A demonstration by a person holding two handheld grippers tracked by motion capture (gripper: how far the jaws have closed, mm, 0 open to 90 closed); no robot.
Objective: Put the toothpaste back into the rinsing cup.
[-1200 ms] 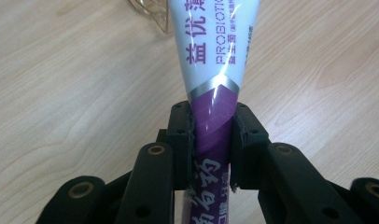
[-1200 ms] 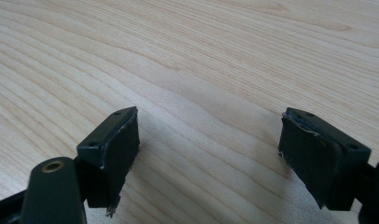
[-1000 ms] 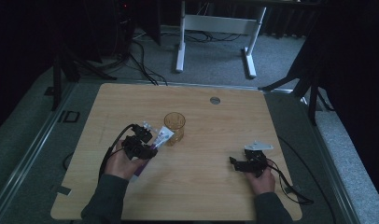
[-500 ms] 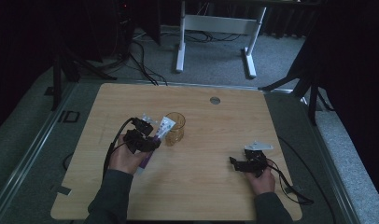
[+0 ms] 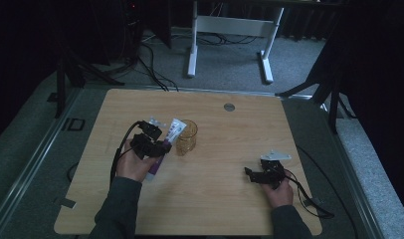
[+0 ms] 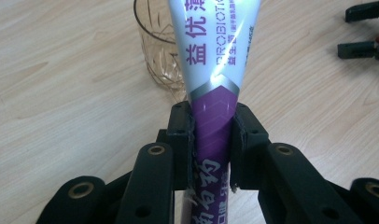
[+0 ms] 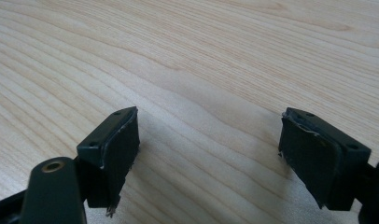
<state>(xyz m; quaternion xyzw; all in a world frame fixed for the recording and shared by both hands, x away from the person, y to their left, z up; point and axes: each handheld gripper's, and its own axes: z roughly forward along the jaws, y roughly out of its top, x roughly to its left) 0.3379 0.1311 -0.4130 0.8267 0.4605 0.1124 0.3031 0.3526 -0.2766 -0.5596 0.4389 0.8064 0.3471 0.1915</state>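
Where the left gripper (image 6: 211,144) closes, its two black jaws clamp a purple-and-white plastic toothpaste tube (image 6: 214,70) by the purple lower part, pads pressed flat against both sides. Tube runs up and away from the jaws; white upper part carries purple printed lettering and a bright glare streak. Broad white end sits over the rim of a clear amber-tinted faceted glass tumbler (image 6: 162,51), which stands upright on the light wooden table (image 6: 61,93); cannot tell whether tube touches the rim. From the high view, left gripper (image 5: 151,145) sits left of table centre, tube (image 5: 174,132) slanting up toward the tumbler (image 5: 186,137) just beside it, tube's purple end poking out below the person's left hand (image 5: 133,164). Black cable loops from the gripper back along the sleeve. Right gripper (image 7: 208,149) rests low over bare wood, jaws spread wide with nothing between them. High view puts the right gripper (image 5: 250,173) near the table's right front, well apart from tumbler and tube, grey three-cornered plate on top, cable trailing toward the table's edge. Small round grey grommet (image 5: 229,107) set in the tabletop near the far edge.
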